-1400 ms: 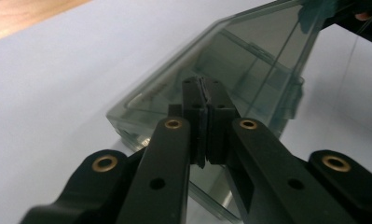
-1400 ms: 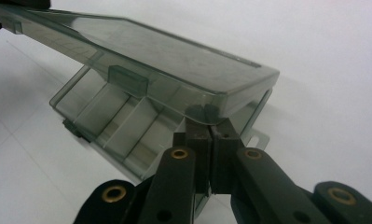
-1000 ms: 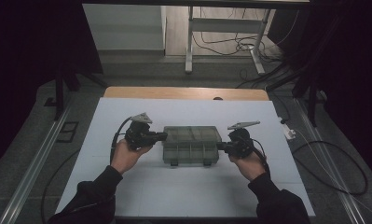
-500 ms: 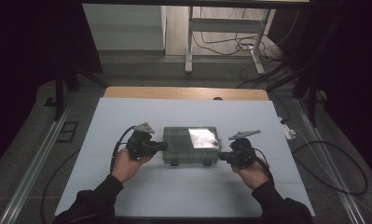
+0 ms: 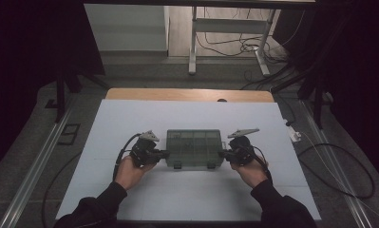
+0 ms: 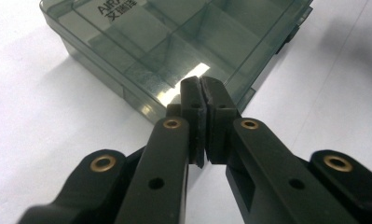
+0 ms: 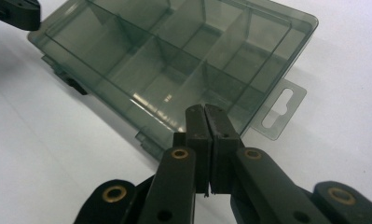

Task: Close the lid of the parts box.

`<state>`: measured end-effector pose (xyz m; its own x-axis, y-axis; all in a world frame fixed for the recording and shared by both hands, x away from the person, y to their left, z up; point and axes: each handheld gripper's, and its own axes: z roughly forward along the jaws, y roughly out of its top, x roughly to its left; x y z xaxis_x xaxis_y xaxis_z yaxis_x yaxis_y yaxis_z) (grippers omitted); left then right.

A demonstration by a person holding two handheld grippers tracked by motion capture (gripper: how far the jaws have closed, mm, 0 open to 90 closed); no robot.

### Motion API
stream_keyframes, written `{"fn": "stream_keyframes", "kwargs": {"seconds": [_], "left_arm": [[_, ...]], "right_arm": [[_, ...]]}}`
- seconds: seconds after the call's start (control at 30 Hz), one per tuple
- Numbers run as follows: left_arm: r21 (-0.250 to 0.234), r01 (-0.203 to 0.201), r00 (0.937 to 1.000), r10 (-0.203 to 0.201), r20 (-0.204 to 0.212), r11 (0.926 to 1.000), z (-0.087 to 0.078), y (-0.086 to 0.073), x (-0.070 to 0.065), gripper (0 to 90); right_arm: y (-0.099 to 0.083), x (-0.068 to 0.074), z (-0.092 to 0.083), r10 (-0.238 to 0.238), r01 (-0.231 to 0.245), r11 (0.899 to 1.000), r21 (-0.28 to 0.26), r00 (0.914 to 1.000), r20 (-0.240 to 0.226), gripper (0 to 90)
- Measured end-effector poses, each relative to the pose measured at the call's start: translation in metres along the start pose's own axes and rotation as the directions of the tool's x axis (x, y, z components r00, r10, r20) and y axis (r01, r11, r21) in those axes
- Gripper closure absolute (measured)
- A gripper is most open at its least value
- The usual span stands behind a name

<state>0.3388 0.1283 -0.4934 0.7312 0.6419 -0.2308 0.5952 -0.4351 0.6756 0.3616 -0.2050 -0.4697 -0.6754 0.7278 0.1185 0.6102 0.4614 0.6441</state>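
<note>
White table sheet [image 5: 187,199] over a wooden top, dark room, cables on the grey floor [image 5: 225,76] behind. Smoky see-through compartment box [image 5: 194,147], lid down, flat mid-table between the grippers. Left gripper [image 5: 165,153] and right gripper [image 5: 222,153] both pinched together, empty, tips at the box's ends.

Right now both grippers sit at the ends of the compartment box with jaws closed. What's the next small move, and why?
Probably ease both grippers straight back off the ends. The compartment box lies flat on the white table, lid closed. The left gripper and right gripper have their jaws shut with nothing between them, tips at the box's end walls, so they appear to pinch it from both sides rather than hold it.
</note>
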Motion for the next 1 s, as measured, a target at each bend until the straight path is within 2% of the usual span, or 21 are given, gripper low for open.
{"fn": "stream_keyframes", "kwargs": {"seconds": [0.27,0.33,0.4,0.43,0.47,0.5,0.53,0.6,0.73,0.87,1.0], "left_arm": [[0.0,0.009,1.0,-0.009,0.004,1.0,0.001,-0.002,0.0,88.0],[0.003,0.006,1.0,-0.006,-0.004,1.0,-0.001,-0.001,-0.001,85.6],[-0.009,0.008,0.9999,-0.008,-0.007,0.9999,-0.005,-0.001,-0.002,78.8],[-0.009,0.008,0.9999,-0.008,-0.007,0.9999,-0.005,-0.001,-0.002,75.0],[-0.019,0.014,0.9999,-0.015,-0.004,0.9997,-0.009,-0.001,-0.002,75.0],[-0.025,0.014,0.9999,-0.014,-0.005,0.9996,-0.011,-0.001,-0.002,61.6],[-0.031,0.015,0.9998,-0.016,-0.009,0.9994,-0.013,-0.002,-0.002,61.6],[-0.044,0.014,0.9998,-0.015,-0.011,0.9989,-0.018,-0.004,-0.003,48.9],[-0.042,0.024,0.9996,-0.025,-0.012,0.9988,-0.024,-0.01,-0.003,32.2],[-0.044,0.031,0.9993,-0.032,-0.02,0.9985,-0.03,-0.014,-0.004,18.6],[-0.036,0.033,0.9987,-0.034,-0.037,0.9988,-0.036,-0.017,-0.007,8.8]], "right_arm": [[-0.001,-0.001,0.003,0.005,-0.005,1.0,0.006,1.0,0.002,88.1],[-0.001,-0.001,0.002,0.003,-0.003,1.0,0.006,1.0,0.001,85.0],[-0.002,0.001,-0.001,0.007,-0.007,1.0,-0.001,1.0,0.005,77.7],[-0.002,0.001,-0.001,0.007,-0.007,1.0,-0.001,1.0,0.005,77.7],[-0.002,0.002,-0.003,0.011,-0.011,1.0,-0.006,0.9999,0.002,74.4],[-0.002,0.003,-0.008,0.008,-0.008,1.0,-0.019,0.9999,0.008,65.7],[-0.002,0.003,-0.008,0.008,-0.008,1.0,-0.019,0.9999,0.008,65.7],[-0.003,0.004,-0.011,-0.002,0.002,1.0,-0.025,1.0,0.006,57.9],[-0.008,0.004,-0.017,-0.023,0.024,0.999,-0.032,0.9996,0.018,42.4],[-0.011,0.003,-0.02,-0.012,0.012,0.999,-0.04,0.9999,0.002,30.3],[-0.012,0.005,-0.022,-0.008,0.008,0.999,-0.046,0.9999,-0.015,21.7]]}}
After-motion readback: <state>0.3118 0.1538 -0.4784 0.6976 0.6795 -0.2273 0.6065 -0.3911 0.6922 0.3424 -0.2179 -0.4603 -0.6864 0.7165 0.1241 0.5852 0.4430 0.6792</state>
